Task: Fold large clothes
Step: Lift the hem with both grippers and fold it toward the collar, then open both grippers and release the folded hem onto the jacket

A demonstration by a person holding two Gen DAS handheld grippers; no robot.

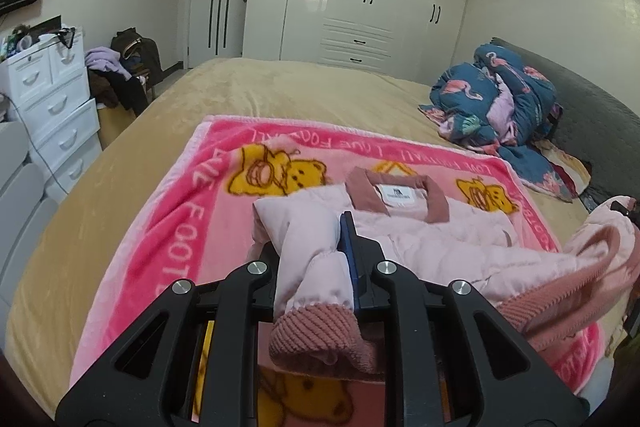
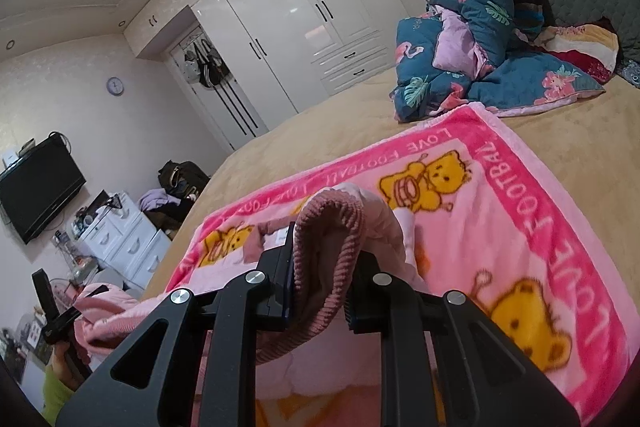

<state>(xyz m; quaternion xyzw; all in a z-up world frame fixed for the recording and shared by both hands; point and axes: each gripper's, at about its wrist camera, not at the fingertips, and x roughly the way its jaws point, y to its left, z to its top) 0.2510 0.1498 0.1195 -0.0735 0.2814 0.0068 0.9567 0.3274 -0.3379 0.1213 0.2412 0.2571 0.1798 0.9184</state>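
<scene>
My left tongs (image 1: pixel 310 259) are clamped on the pink jacket (image 1: pixel 420 235) at a sleeve, ribbed cuff hanging toward me. My right tongs (image 2: pixel 320 287) pinch the other ribbed cuff. The jacket's body lies beyond both on the pink blanket (image 1: pixel 192 195), collar farthest, long axis running away from me. Both hands equally near.
</scene>
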